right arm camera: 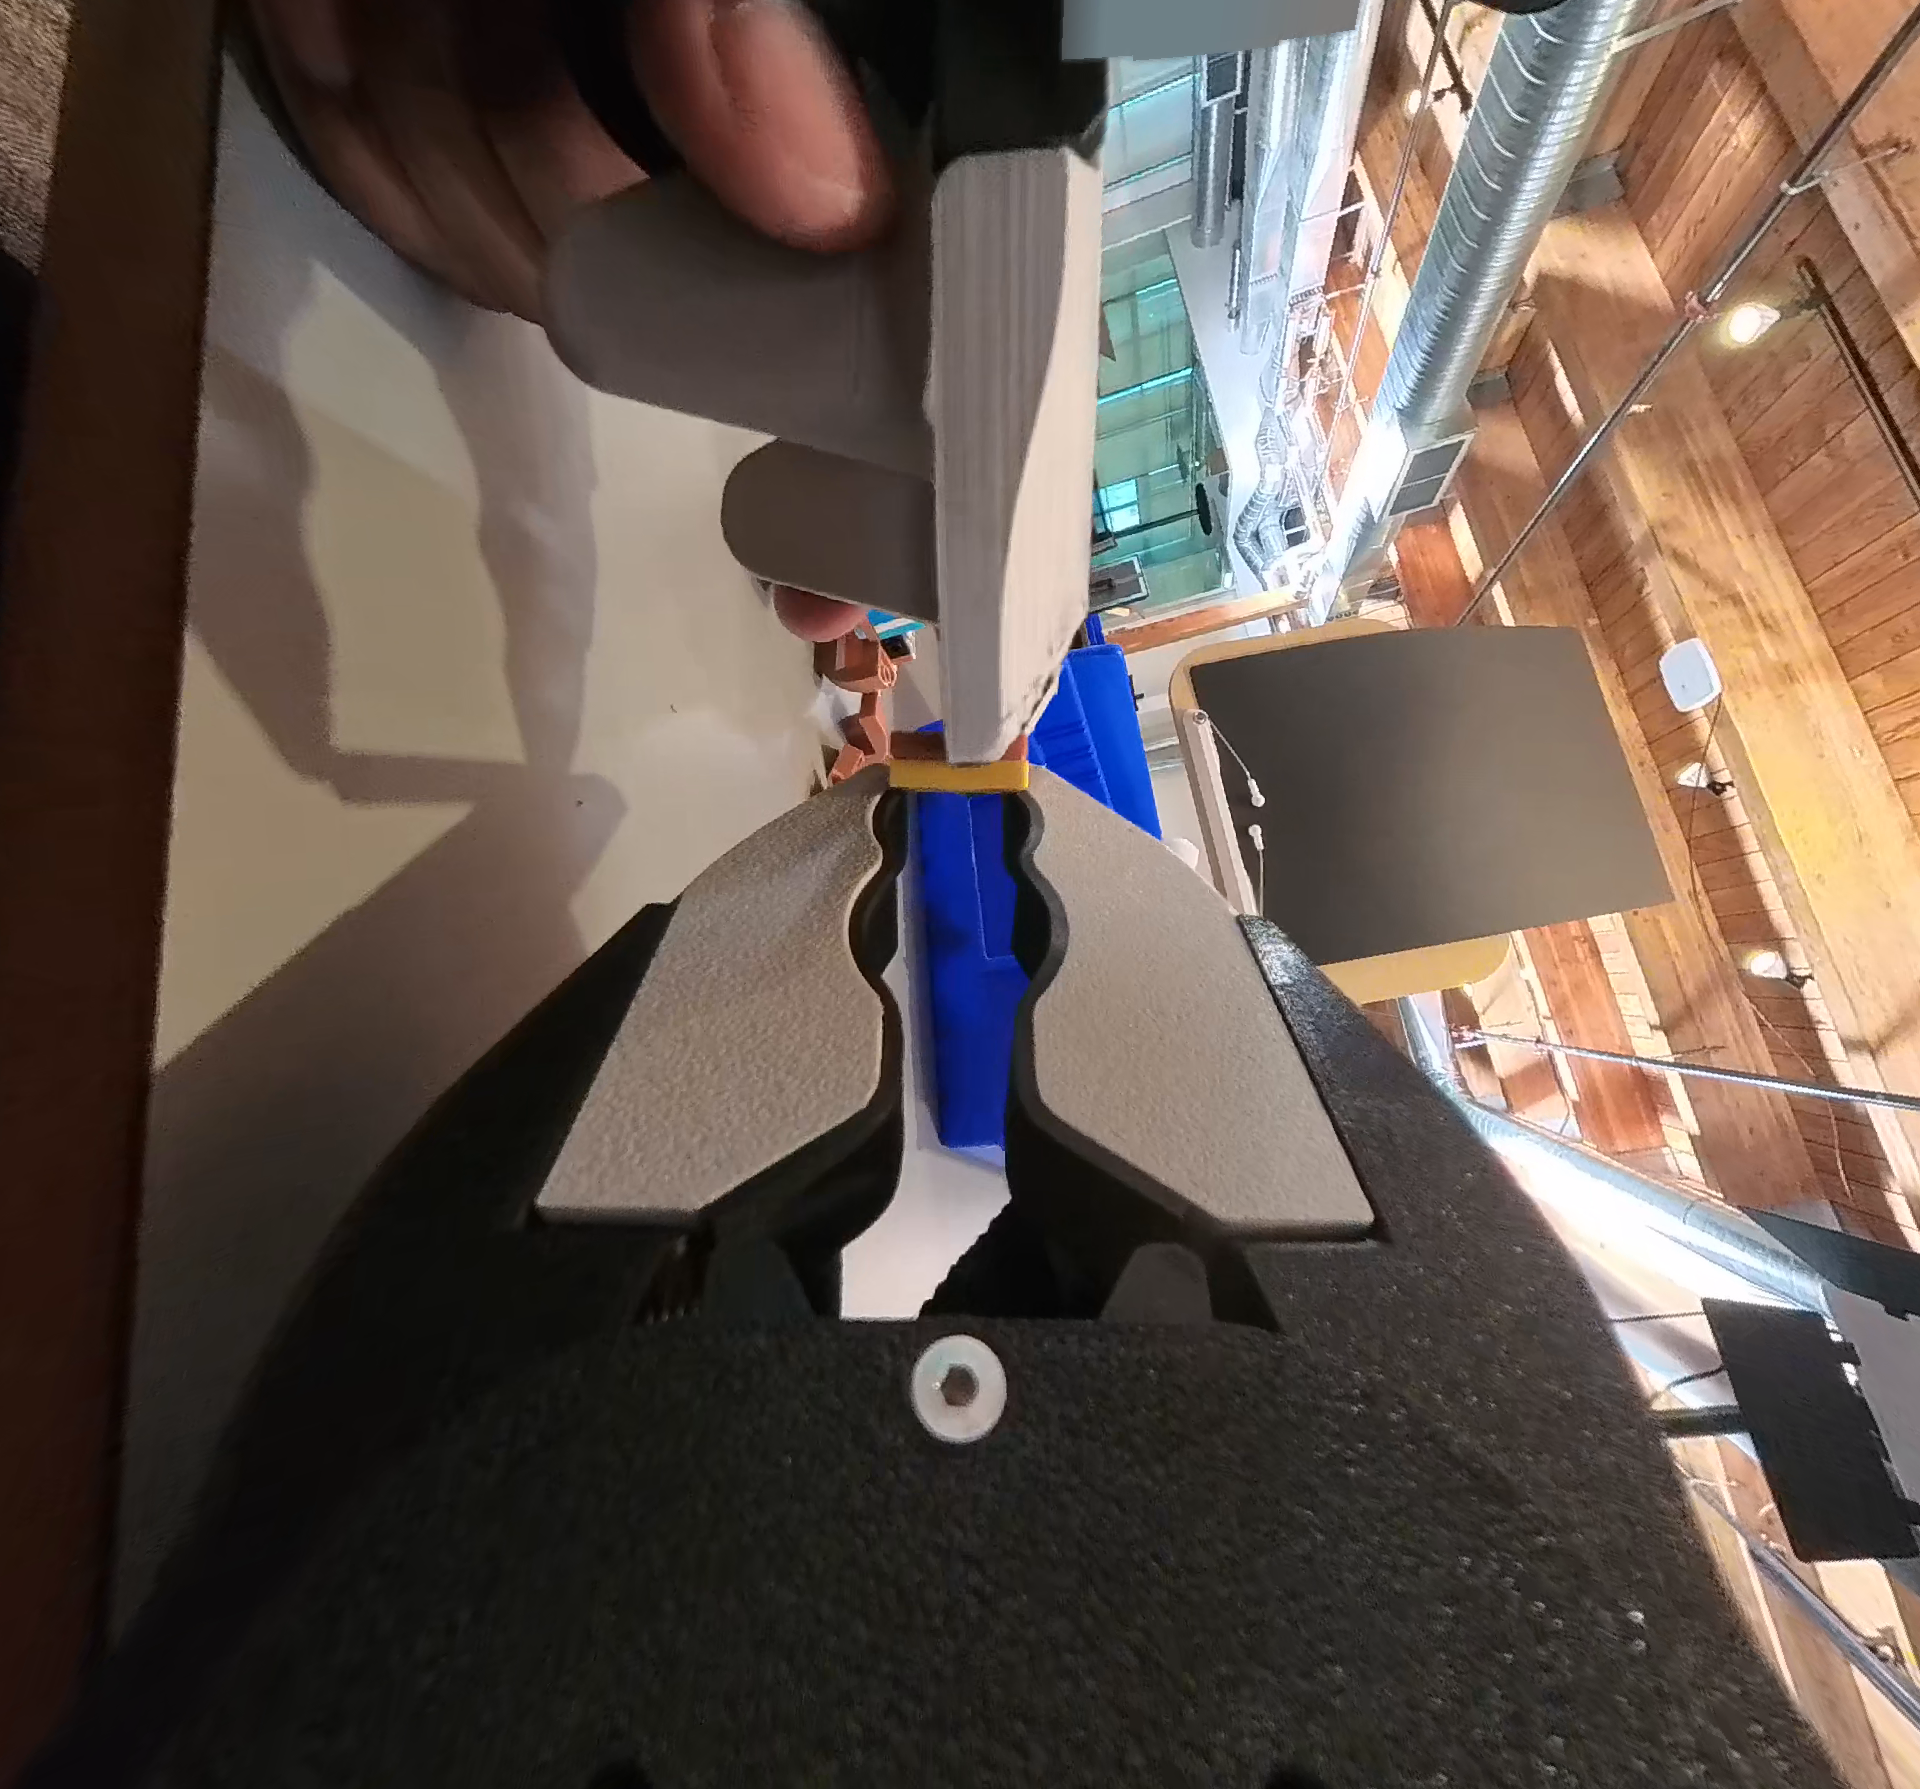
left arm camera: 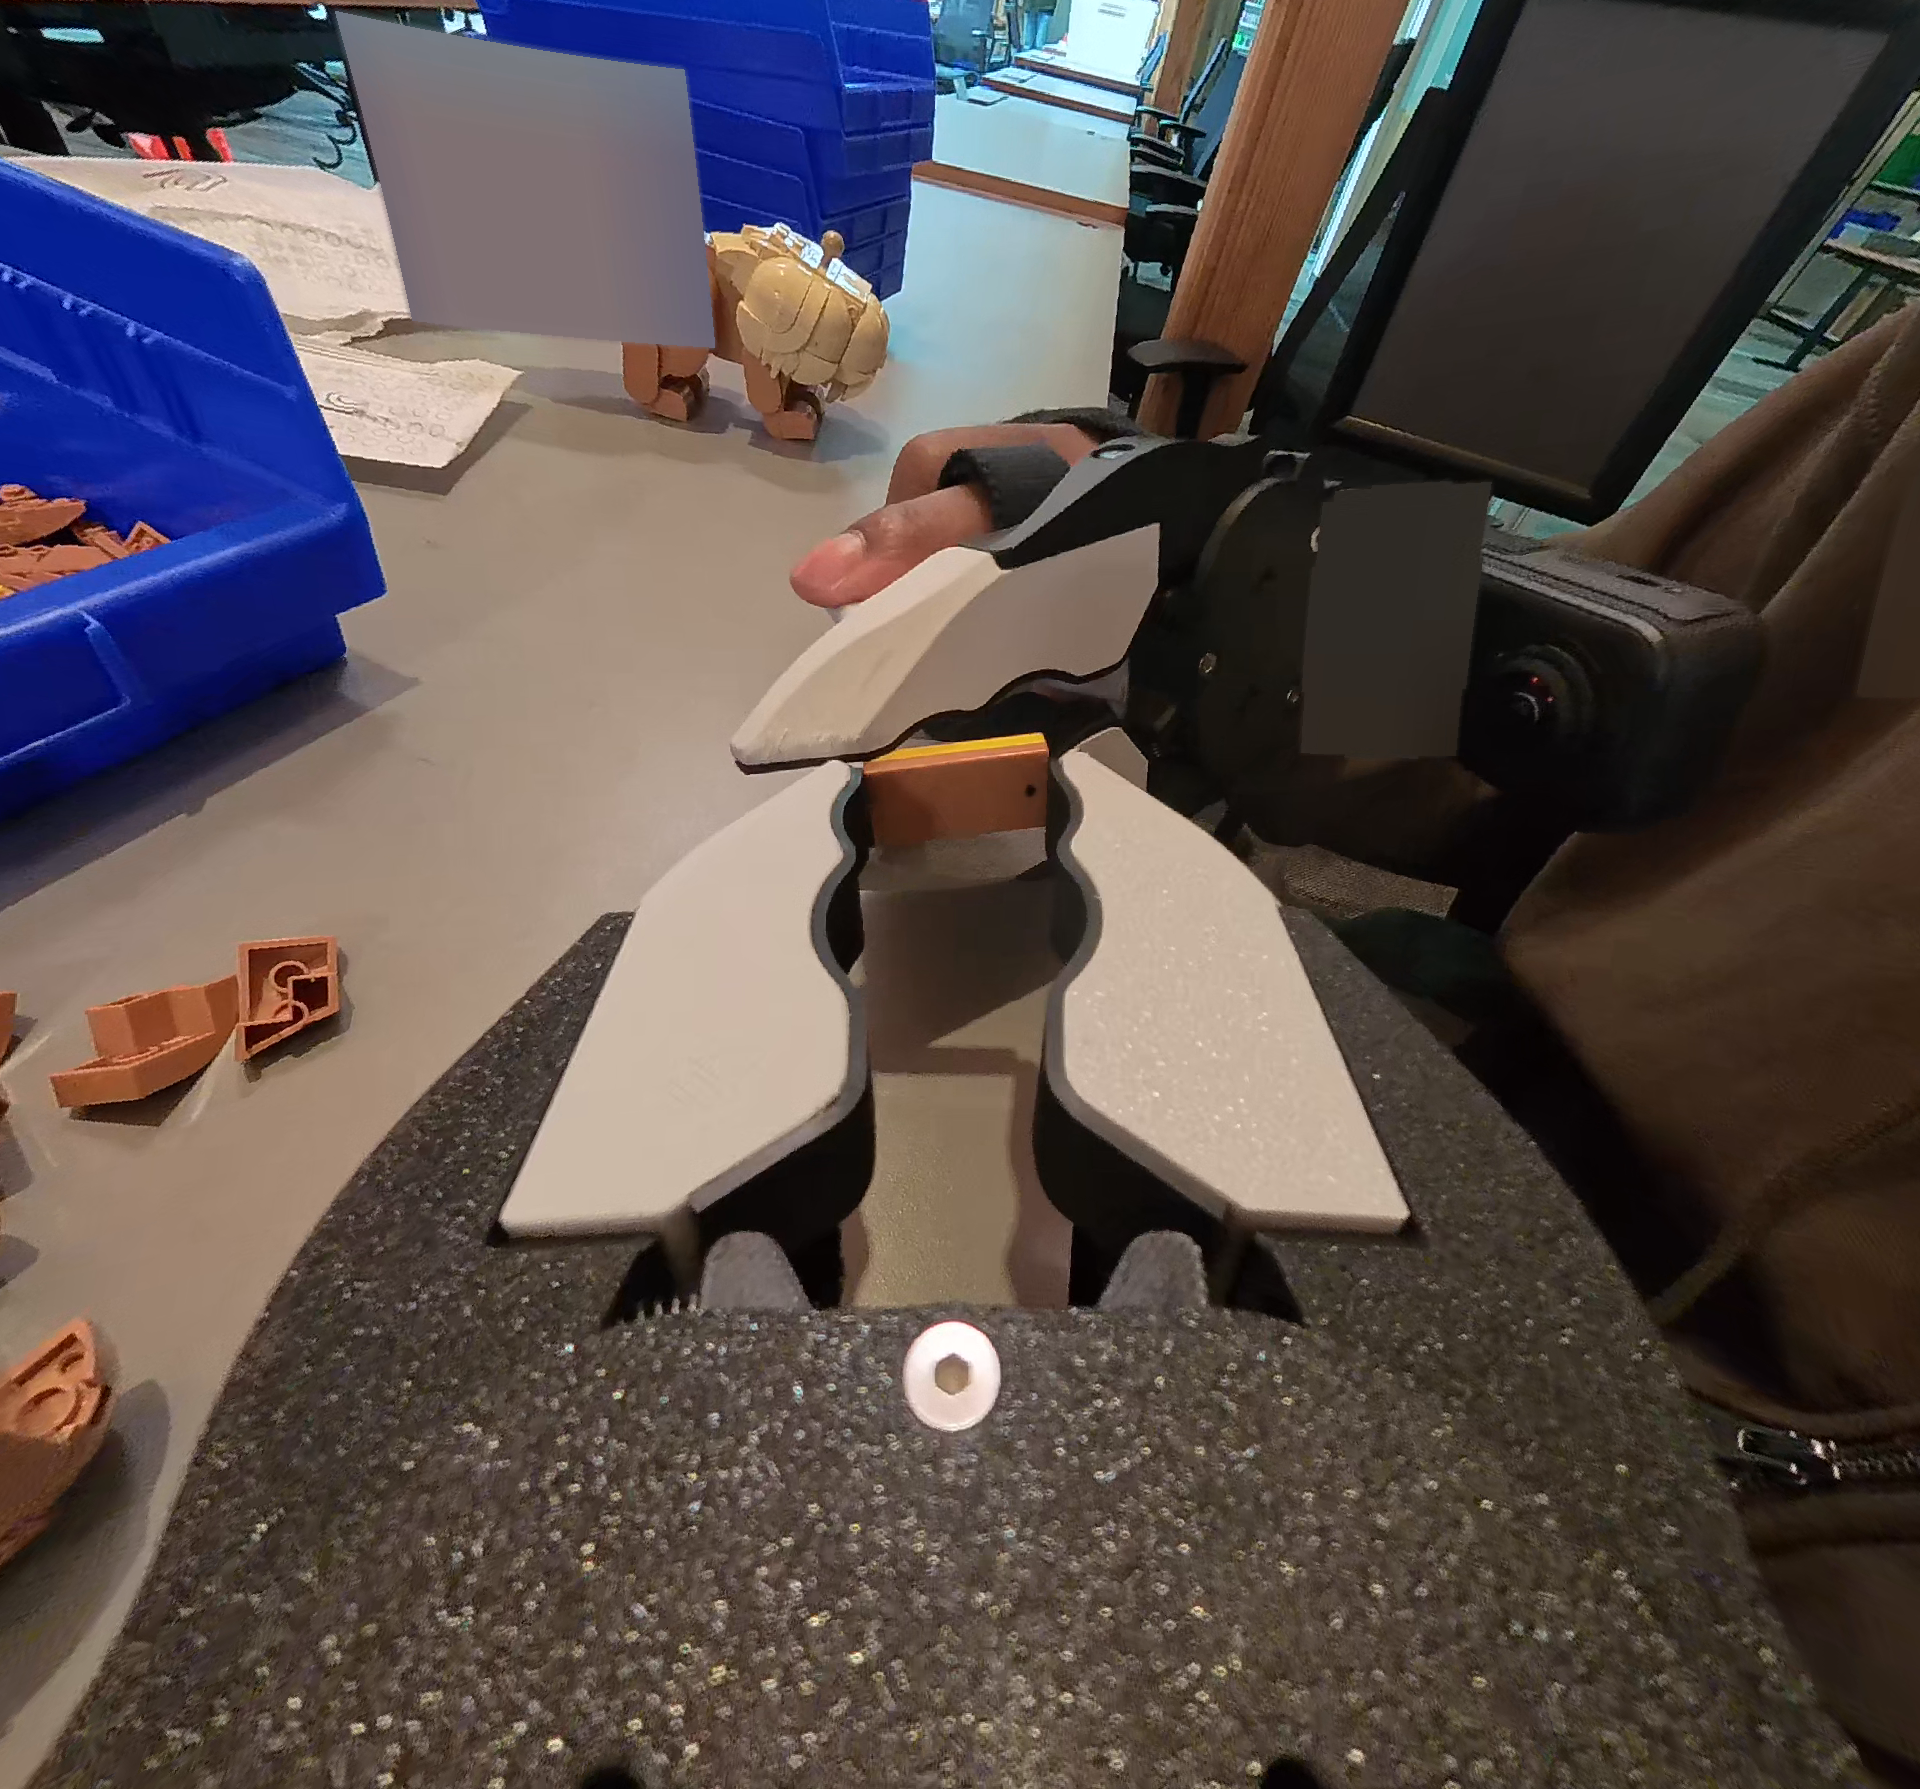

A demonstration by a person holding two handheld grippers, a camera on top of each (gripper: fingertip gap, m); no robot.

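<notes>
My left tongs [left arm camera: 956,794] pinch a small brown plate [left arm camera: 956,799] by its two short ends, so its long axis runs crosswise, straight from one fingertip to the other, broad face toward my camera. A thin yellow plate [left arm camera: 961,745] lies along its top edge. My right tongs [right arm camera: 958,789] come in from the right, rolled on their side so the table stands as a wall in their own view, and they grip the yellow plate by its ends, again with the long axis spanning tip to tip. Each pair's tips meet the other's at this one joined piece, which hangs above the grey table [left arm camera: 582,596], near its edge.

My right hand [left arm camera: 883,544] lies along the top of the right tongs, one finger stretched forward over the grey finger.

On the table to my left I count at least three loose brown bricks [left arm camera: 192,1027]; more are cut off by the frame. Beyond them sits one blue bin [left arm camera: 187,513] holding further brown pieces. Farther back stands one tan and brown brick animal [left arm camera: 774,331], partly hidden, and behind it one stack of blue bins [left arm camera: 769,77].
</notes>
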